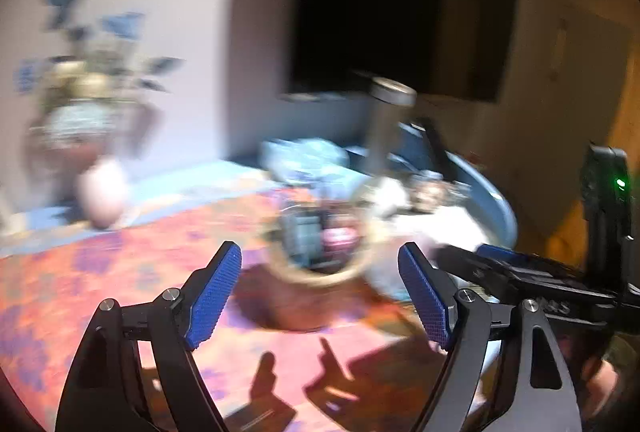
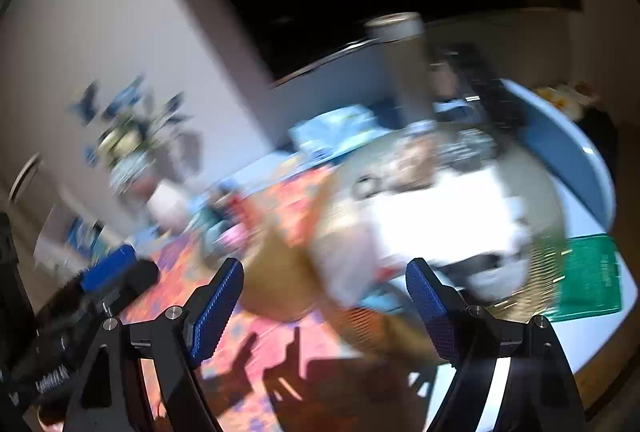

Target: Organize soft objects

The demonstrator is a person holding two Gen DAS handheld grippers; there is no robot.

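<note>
Everything is smeared by motion blur. In the left wrist view my left gripper is open with nothing between its blue pads. It hangs over a patterned orange and purple cloth. Just ahead stands a round wicker basket holding small dark and pink items. To its right lies a white soft heap. In the right wrist view my right gripper is open too, with a tan woven basket and a white soft bundle blurred beyond its pads. Nothing is held.
A tall grey cylinder stands behind the baskets, beside a blue round tub. A potted plant and a pale pink vase stand at the far left by the wall. A green mat lies at the right.
</note>
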